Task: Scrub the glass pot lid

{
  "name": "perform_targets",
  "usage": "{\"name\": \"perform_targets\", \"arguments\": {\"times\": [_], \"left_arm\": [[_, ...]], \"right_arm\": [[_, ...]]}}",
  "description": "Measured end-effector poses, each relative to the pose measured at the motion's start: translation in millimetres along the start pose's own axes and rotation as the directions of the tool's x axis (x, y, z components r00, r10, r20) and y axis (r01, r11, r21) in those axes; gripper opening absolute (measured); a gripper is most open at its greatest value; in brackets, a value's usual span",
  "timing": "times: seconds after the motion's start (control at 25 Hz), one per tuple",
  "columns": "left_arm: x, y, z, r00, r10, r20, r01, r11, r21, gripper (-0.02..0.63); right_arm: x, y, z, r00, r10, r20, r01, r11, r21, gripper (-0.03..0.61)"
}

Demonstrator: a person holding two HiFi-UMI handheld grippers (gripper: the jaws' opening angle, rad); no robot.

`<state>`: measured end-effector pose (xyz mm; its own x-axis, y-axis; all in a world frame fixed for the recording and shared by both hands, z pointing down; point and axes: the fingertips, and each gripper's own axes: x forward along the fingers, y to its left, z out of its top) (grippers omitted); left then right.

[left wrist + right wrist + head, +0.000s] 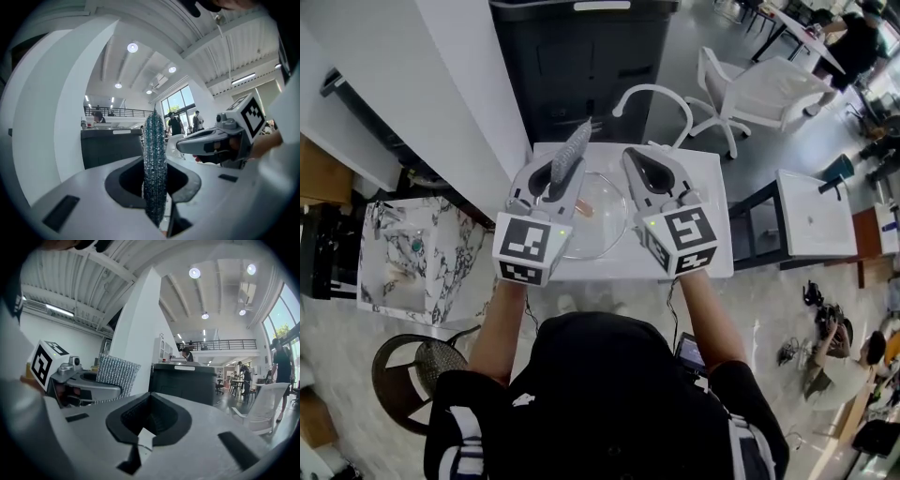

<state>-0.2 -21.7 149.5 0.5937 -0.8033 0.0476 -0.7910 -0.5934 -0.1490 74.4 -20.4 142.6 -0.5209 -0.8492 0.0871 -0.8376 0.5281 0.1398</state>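
Observation:
The glass pot lid (607,223) lies flat on the small white table (712,246), below and between my two grippers. My left gripper (566,167) is shut on a silvery scrub sponge (573,150) that sticks up past its jaws. In the left gripper view the sponge (154,159) stands edge-on in that gripper (155,180). My right gripper (636,157) is held beside it, shut and empty. In the right gripper view that gripper (149,416) has its jaws together, and the left gripper (86,385) with the sponge (117,373) shows at the left. Both grippers are held level above the lid.
A white curved faucet (661,94) arches over the table's far edge. A dark cabinet (581,56) stands behind it, with a white chair (759,89) at back right. A marble-patterned box (403,258) and a round stool (422,370) are at the left.

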Motion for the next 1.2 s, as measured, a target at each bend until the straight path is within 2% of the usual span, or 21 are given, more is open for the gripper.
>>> {"name": "perform_targets", "arguments": {"times": [0.48, 1.2], "left_arm": [[-14, -21, 25, 0.998, 0.025, 0.058, -0.025, 1.000, 0.005, 0.072], [-3, -30, 30, 0.997, 0.032, 0.065, -0.032, 0.999, 0.003, 0.072]], "right_arm": [[-20, 0, 16, 0.998, 0.012, 0.066, -0.012, 1.000, -0.002, -0.002], [-26, -14, 15, 0.998, 0.016, 0.063, -0.016, 1.000, 0.000, -0.002]]}}
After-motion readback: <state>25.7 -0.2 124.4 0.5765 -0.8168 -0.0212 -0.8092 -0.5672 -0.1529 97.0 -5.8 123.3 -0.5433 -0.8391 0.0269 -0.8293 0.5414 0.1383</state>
